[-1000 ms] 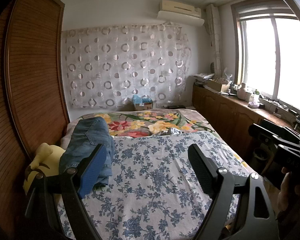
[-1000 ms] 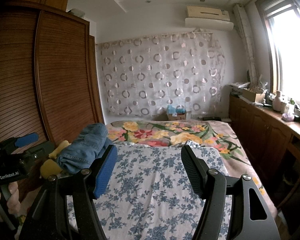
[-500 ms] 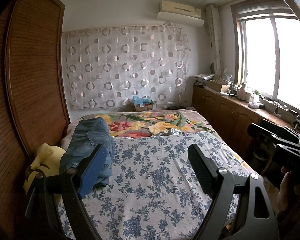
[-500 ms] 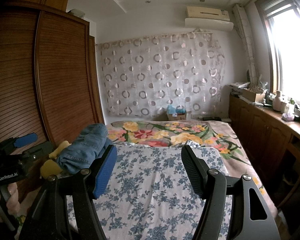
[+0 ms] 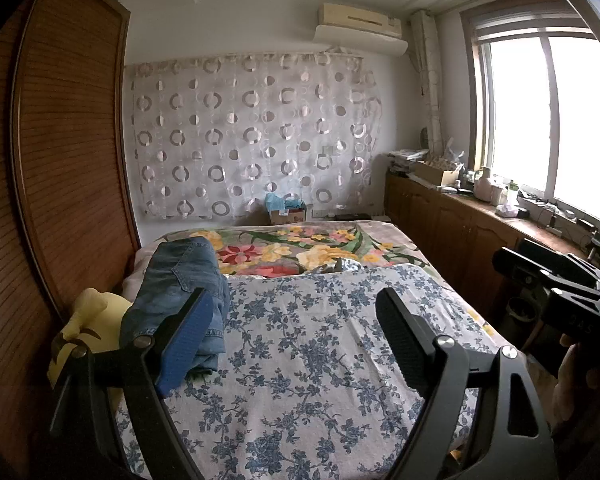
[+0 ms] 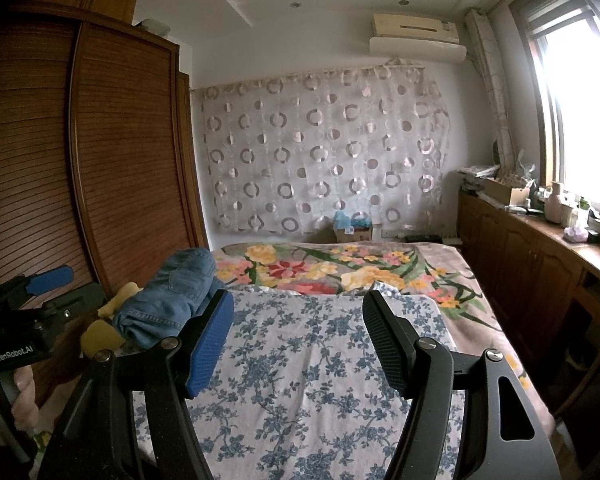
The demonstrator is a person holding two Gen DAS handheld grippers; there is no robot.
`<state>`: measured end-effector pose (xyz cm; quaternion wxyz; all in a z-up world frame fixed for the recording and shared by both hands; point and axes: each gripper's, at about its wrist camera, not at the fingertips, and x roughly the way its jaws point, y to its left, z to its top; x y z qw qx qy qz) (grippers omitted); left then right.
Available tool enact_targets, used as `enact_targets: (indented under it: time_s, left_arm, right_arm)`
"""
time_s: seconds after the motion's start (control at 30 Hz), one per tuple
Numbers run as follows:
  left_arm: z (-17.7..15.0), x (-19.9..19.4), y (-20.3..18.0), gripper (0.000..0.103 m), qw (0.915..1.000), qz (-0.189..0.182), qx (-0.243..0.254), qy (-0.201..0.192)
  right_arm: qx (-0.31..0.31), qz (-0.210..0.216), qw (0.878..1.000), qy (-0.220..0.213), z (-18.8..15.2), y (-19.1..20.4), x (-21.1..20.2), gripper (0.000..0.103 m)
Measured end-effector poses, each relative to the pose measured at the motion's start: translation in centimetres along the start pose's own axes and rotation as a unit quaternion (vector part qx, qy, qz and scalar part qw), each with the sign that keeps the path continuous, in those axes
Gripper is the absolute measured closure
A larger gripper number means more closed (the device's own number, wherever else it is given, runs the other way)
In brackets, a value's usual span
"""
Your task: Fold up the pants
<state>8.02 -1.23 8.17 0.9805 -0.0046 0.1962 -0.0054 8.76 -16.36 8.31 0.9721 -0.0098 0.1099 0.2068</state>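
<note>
Folded blue jeans (image 5: 180, 284) lie in a stack on the left side of the bed, partly over a yellow plush toy (image 5: 88, 320); the right wrist view shows the jeans (image 6: 172, 296) too. My left gripper (image 5: 296, 320) hovers over the near end of the bed, open, with nothing between its fingers. Its left finger overlaps the near edge of the jeans in the picture. My right gripper (image 6: 296, 320) is also open and holds nothing, above the blue-flowered sheet (image 6: 300, 380). Each view shows the other gripper at its side edge, held in a hand.
A flower-print blanket (image 5: 300, 248) covers the far half of the bed. A slatted wooden wardrobe (image 5: 60, 160) stands close on the left. Low wooden cabinets (image 5: 460, 232) with clutter on top run under the window on the right. A cardboard box (image 5: 286, 212) sits beyond the bed.
</note>
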Motion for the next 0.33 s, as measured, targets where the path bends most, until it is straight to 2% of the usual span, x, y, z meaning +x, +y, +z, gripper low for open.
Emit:
enact_targets:
  time_s: [0.33]
  left_arm:
    - [-0.19, 0.09, -0.11, 0.019, 1.0000, 0.001, 0.001, -0.002]
  right_arm:
    - [0.001, -0.001, 1.000, -0.002, 0.02, -0.01, 0.13, 0.034]
